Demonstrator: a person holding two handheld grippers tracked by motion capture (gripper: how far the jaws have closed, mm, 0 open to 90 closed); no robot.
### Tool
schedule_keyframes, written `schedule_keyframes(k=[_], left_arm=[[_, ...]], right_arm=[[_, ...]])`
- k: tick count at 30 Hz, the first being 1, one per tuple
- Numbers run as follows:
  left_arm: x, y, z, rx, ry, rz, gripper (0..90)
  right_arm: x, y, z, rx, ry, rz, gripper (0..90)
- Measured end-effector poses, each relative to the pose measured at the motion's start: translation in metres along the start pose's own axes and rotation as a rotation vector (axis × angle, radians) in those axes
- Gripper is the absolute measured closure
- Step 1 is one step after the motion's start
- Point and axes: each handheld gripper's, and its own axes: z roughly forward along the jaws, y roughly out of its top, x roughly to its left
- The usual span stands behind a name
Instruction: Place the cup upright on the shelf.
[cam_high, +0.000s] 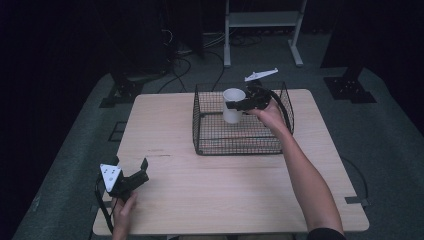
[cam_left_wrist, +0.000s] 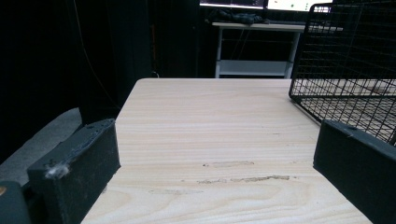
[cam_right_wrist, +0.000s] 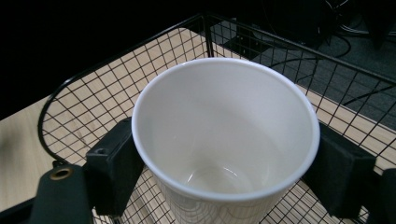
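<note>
Right gripper (cam_high: 239, 105) has both jaws clamped on a white cup (cam_high: 233, 105), one on each side just under the rim, upright, inside the wire basket (cam_high: 240, 145) at the far end of the tabletop (cam_high: 225, 190). Left gripper (cam_high: 140, 172) sits low near the front left corner, jaws wide apart w/ nothing between them.

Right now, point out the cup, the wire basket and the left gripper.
cup (cam_right_wrist: 224, 135), right gripper view, inner wall.
wire basket (cam_high: 235, 150), high view, near rim.
left gripper (cam_high: 132, 169), high view, between its fingertips.
</note>
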Motion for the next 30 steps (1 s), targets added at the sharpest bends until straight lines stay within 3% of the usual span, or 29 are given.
schedule_keyframes(k=[9,18,30], left_arm=[[0.000,0.000,0.000,0.001,0.001,-0.002,0.0],[0.000,0.000,0.000,0.001,0.001,-0.001,0.0],[0.000,0.000,0.000,0.002,0.001,0.001,0.0]], right_arm=[[-0.014,-0.008,0.011,0.028,-0.010,0.050,19.6],[-0.020,-0.014,0.020,0.064,-0.029,0.059,19.6],[-0.024,-0.022,0.033,0.119,-0.020,0.076,19.6]])
